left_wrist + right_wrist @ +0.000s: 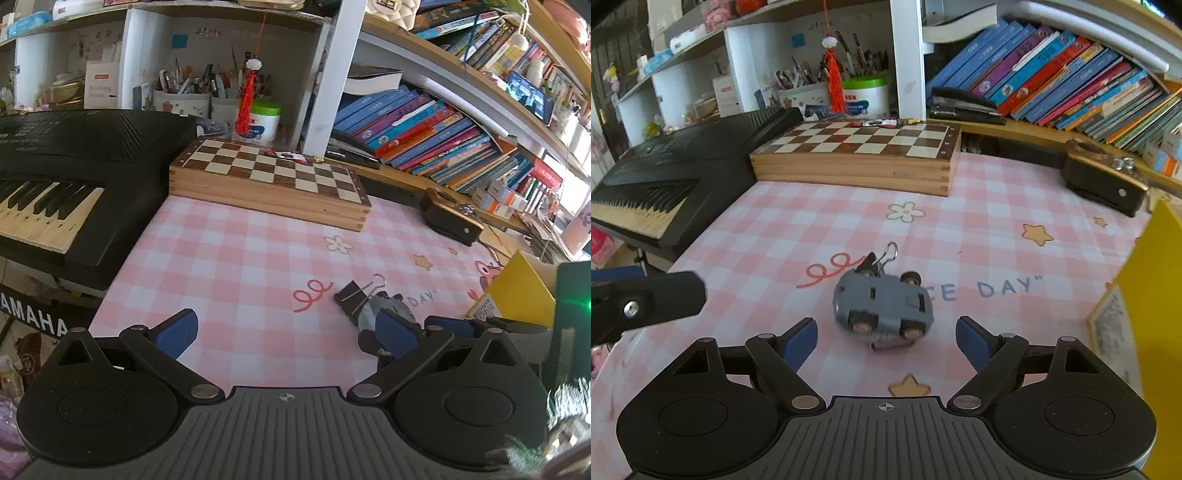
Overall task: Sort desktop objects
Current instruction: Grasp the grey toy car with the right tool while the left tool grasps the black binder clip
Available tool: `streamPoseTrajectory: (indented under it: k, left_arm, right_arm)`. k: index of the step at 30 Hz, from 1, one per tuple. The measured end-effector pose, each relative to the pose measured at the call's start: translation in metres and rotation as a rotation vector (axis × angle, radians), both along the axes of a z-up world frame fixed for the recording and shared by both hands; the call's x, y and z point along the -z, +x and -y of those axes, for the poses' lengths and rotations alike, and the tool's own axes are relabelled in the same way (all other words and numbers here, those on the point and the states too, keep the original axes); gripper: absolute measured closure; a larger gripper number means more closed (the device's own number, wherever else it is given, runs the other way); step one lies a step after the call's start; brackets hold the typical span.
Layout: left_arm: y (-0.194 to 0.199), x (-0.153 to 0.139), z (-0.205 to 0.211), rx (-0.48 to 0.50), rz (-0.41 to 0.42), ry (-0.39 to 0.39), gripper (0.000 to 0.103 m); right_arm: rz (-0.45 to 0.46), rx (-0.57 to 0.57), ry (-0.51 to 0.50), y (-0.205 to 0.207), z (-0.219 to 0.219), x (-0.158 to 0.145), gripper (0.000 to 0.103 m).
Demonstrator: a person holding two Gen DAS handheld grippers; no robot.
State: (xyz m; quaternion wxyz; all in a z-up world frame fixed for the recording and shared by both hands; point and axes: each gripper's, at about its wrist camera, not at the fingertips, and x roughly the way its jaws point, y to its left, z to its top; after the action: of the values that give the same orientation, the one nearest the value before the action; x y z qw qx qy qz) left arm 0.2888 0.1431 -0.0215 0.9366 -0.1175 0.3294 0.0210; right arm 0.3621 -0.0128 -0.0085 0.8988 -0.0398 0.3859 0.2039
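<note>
On the pink checked bench [997,192], a grey toy car [882,308] lies overturned, wheels up, with a black binder clip [873,262] just behind it, seemingly touching. The right claw [886,341] hangs spread just in front of the car, gripping nothing, so the step in hand looks like the approach for a pickup. The left claw [286,330] is spread too, empty, off to the car's left. Next the right claw likely needs to advance until its pads straddle the car's body, then squeeze.
</note>
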Motion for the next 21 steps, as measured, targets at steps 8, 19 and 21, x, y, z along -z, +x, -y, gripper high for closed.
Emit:
streamPoseTrajectory:
  k: [8,19,21]
  left_arm:
    - [0.016,0.006,-0.003,-0.016,-0.019,-0.002,0.000]
    - [0.045,0.017,0.011,0.056,-0.019,-0.009,0.000]
    - [0.051,0.021,0.016,0.080,-0.021,-0.014,0.000]
  right_arm:
    - [0.001,-0.001,0.028,0.020,-0.001,0.003,0.023]
    - [0.070,0.094,0.025,0.009,0.028,-0.018,0.040]
    - [0.093,0.124,0.020,0.004,0.036,-0.023,0.040]
